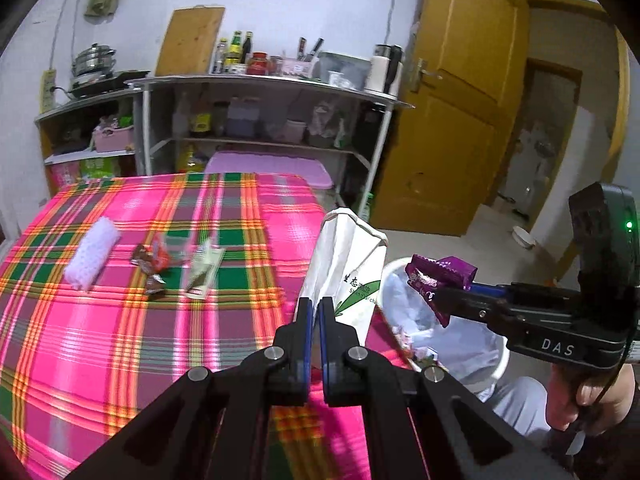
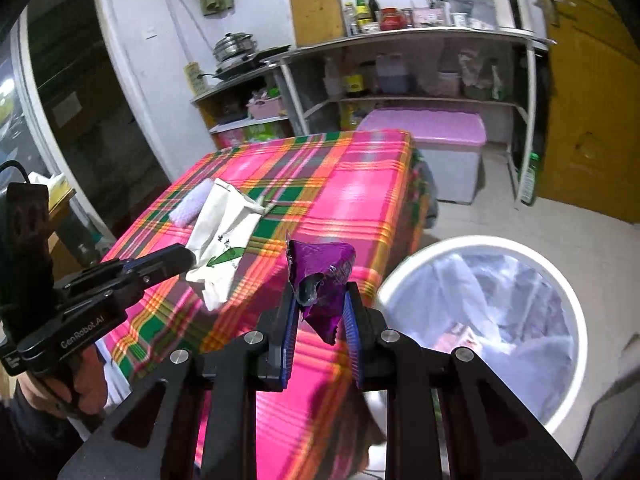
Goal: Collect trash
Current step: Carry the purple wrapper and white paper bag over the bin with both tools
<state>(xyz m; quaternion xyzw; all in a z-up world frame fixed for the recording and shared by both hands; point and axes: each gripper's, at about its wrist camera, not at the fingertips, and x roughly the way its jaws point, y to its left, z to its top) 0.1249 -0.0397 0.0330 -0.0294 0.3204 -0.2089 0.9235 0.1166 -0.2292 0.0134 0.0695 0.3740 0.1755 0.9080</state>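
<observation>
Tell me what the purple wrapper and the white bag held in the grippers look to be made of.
Purple wrapper: glossy metallised plastic film, judging by its sharp crinkles and silvery inside. White bag: matte and opaque, holding stiff creases, with green leaf print; probably paper, possibly thin plastic.

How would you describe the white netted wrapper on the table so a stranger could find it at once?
Start at the table with the pink checked cloth. A loose row of litter lies across it; the white netted wrapper is at the end farthest from the bin. Unlike the dark sweet wrappers beside it, it is a pale, soft roll dotted with holes.
</observation>
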